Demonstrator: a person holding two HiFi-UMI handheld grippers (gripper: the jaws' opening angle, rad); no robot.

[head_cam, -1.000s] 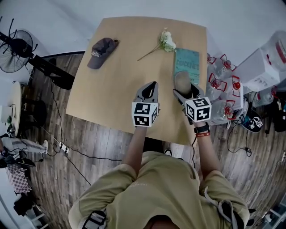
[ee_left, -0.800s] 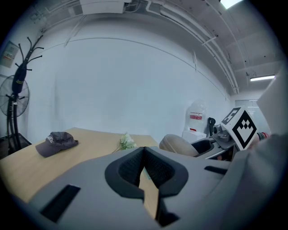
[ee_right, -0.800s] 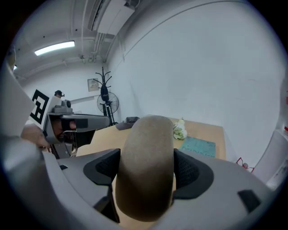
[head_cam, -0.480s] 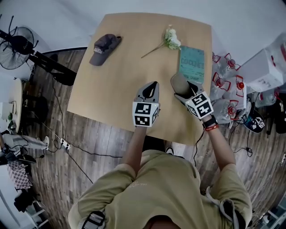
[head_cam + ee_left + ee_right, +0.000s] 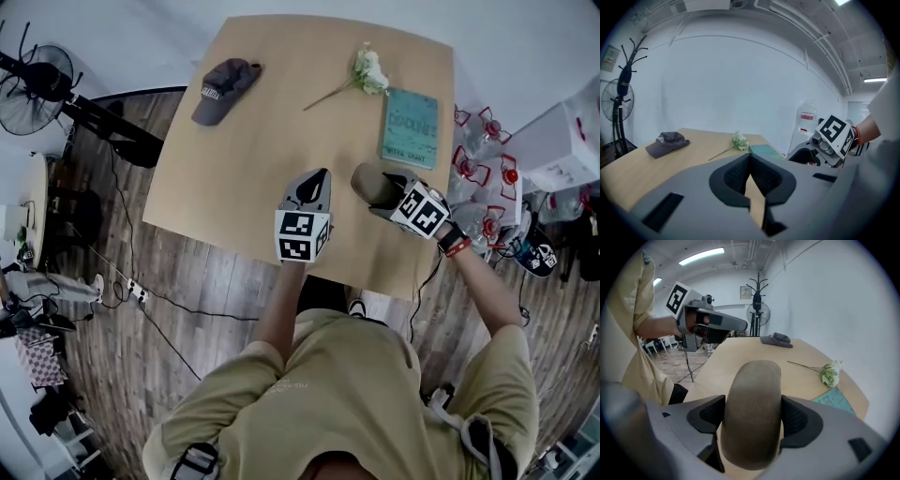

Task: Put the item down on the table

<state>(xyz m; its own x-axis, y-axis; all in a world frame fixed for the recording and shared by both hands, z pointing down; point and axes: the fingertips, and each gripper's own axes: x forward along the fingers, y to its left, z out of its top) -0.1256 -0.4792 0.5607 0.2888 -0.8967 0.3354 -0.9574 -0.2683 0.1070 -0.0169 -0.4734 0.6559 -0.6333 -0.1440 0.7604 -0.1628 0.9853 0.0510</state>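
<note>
My right gripper is shut on a brown-grey oblong item with a rough surface, and holds it above the wooden table near its front right part. In the right gripper view the item fills the gap between both pads and sticks out beyond them. My left gripper hovers just to the left of it over the table's front edge. Its jaws are shut with nothing between them, as the left gripper view shows. The right gripper's marker cube appears at that view's right.
A dark cap lies at the table's far left. A white flower with a long stem and a teal book lie at the far right. Water bottles crowd the floor to the right, and a fan stands to the left.
My right gripper has swung left with the item, away from the book's near edge and closer to the left gripper. The left gripper has hardly moved.
</note>
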